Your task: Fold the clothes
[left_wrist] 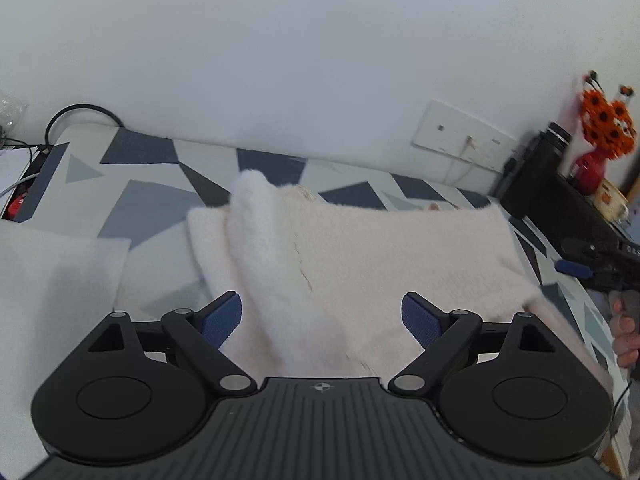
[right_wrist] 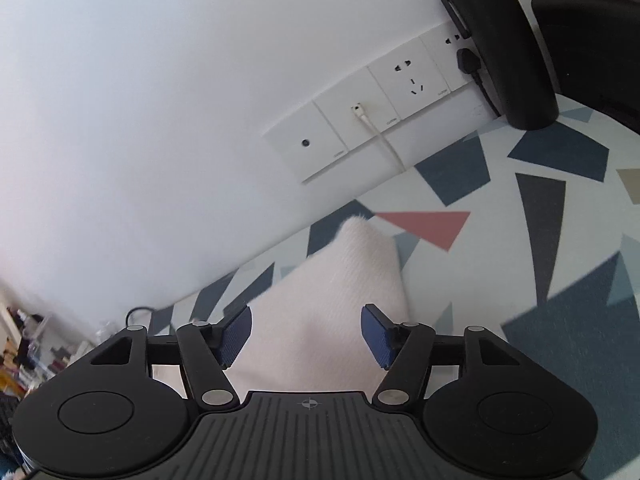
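Observation:
A pale pink fluffy garment [left_wrist: 360, 248] lies spread on the patterned table cover [left_wrist: 152, 200], with a raised white fold [left_wrist: 260, 216] along its left part. My left gripper [left_wrist: 322, 322] hovers over the garment's near edge, jaws wide apart, blue pads [left_wrist: 222, 320] clear of the cloth. In the right wrist view a corner of the same garment [right_wrist: 340, 280] points toward the wall. My right gripper [right_wrist: 306, 336] stands open above it, with cloth seen between the pads [right_wrist: 236, 334] but not pinched. At the right edge of the left wrist view, the right gripper [left_wrist: 580, 266] shows with a hand below it.
A white folded cloth [left_wrist: 52, 280] lies at the left. Wall sockets [right_wrist: 360, 120] with a white cable run along the wall. A black bottle [right_wrist: 504, 40] and a black box [right_wrist: 592, 40] stand at the far right, with a red vase of orange flowers [left_wrist: 600, 140].

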Demonstrator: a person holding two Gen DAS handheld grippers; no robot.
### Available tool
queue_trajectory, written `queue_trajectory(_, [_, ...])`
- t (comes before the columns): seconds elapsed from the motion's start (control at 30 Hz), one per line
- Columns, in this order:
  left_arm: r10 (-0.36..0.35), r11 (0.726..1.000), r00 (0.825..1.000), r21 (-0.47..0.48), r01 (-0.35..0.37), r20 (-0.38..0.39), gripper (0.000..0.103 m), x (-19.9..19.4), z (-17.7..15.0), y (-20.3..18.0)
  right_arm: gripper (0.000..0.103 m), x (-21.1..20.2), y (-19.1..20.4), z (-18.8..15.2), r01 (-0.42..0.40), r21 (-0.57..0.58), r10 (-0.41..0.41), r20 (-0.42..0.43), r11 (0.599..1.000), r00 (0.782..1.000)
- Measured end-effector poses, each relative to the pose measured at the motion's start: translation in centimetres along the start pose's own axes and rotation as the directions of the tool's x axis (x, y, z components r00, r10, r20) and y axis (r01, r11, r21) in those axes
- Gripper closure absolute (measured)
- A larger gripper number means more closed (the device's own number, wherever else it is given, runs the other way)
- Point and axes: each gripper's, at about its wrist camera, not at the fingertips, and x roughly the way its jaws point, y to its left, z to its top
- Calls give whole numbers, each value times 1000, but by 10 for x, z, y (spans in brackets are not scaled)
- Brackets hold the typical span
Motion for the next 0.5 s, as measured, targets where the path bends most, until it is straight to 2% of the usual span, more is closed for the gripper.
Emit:
queue_trajectory(0.03, [11, 999, 1000, 31, -11, -10, 13, -2, -7, -7, 41, -7, 3, -9, 11, -36, -11, 0, 999, 1000])
queue_trajectory(0.1, [54, 993, 998, 111, -51, -19, 13, -1, -23, -20, 38, -12, 10, -24, 92, -136, -93, 1, 986, 996])
queue_trajectory(0.17, [141, 964, 990, 230, -133, -20, 13, 9, -37, -36, 38, -9, 18, -41, 197, -249, -200, 12, 948, 980])
queue_trajectory(0.2, [172, 945, 985, 287, -159, -21, 13, 15, -45, -45, 38, -5, 19, -46, 220, -276, -226, 12, 936, 974])
queue_trajectory(0.3, [177, 913, 984, 378, -153, -28, 13, 23, -59, -61, 38, 5, 25, -59, 255, -347, -268, 10, 903, 963])
queue_trajectory(0.37, [173, 911, 985, 380, -159, -2, 21, 23, -61, -63, 38, 11, 31, -64, 272, -402, -290, 18, 874, 957])
queue_trajectory(0.4, [172, 918, 985, 360, -165, 11, 31, 22, -60, -61, 38, 14, 33, -66, 282, -427, -301, 24, 859, 953])
queue_trajectory(0.43, [170, 933, 985, 319, -168, 22, 49, 21, -56, -54, 38, 17, 34, -68, 289, -439, -310, 25, 851, 950])
queue_trajectory(0.5, [142, 964, 989, 221, -146, 31, 64, 17, -48, -37, 41, 20, 34, -69, 284, -439, -312, 11, 852, 950])
